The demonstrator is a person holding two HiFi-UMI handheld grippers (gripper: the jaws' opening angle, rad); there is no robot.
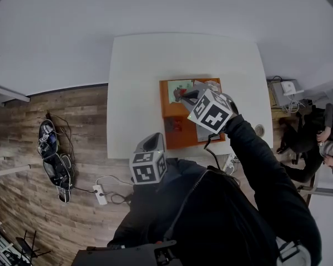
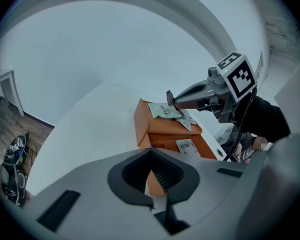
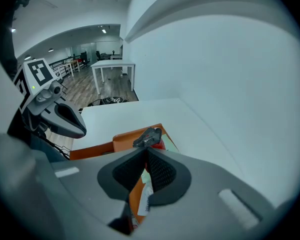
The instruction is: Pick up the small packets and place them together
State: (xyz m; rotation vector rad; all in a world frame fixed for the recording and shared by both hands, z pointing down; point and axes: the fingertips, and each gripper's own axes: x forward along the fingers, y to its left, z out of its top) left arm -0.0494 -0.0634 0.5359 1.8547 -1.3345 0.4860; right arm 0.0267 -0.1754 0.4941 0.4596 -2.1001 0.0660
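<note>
An orange tray (image 1: 167,107) lies on the white table (image 1: 139,76), with several small packets on it, among them a pale green packet (image 2: 165,110) and a white labelled packet (image 2: 188,146). My right gripper (image 1: 183,96) hovers over the tray's far end, shut on a small dark packet with red print (image 3: 149,136); the left gripper view shows that packet (image 2: 169,97) pinched at the right gripper's tip (image 2: 173,100). At the table's near edge, short of the tray, my left gripper (image 1: 151,139) stays low. Its jaws (image 2: 151,156) meet with nothing between them.
A small round object (image 1: 259,129) sits near the table's right edge. On the wooden floor to the left lie shoes (image 1: 54,155) and a power strip (image 1: 100,194) with cables. A seated person (image 1: 316,134) is at the far right, beside a cluttered desk (image 1: 283,90).
</note>
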